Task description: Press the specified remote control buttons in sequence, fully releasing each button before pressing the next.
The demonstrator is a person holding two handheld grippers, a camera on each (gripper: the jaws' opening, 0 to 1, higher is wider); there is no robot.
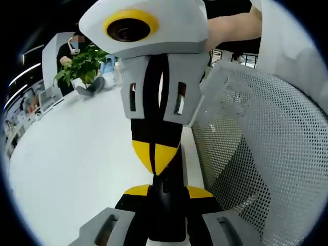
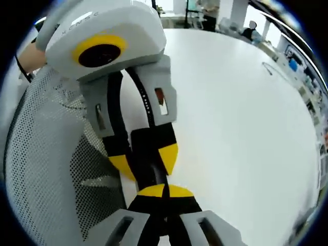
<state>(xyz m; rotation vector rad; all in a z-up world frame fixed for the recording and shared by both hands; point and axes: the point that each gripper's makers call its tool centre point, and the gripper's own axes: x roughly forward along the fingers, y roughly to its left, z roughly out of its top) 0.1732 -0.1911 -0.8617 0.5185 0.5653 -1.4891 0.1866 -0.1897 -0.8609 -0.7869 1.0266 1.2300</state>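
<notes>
Remote (image 1: 166,205), long axis toward twelve o'clock, sits pinched in the left tongs (image 1: 166,197) above the tabletop (image 1: 77,169); right tongs (image 2: 164,197), pressed together, meet it tip-on from twelve o'clock.

Both views are brightly and evenly lit from overhead. The white desk (image 1: 66,169) reflects diffuse light without hard glare; in the right gripper view it is close to overexposed toward the far edge. Shadows are soft and short, visible under the mesh chair back (image 2: 46,154). Fisheye distortion bends straight lines strongly toward the edges. Near parts at the bottom of each view are slightly soft; background detail is small and blurred.
</notes>
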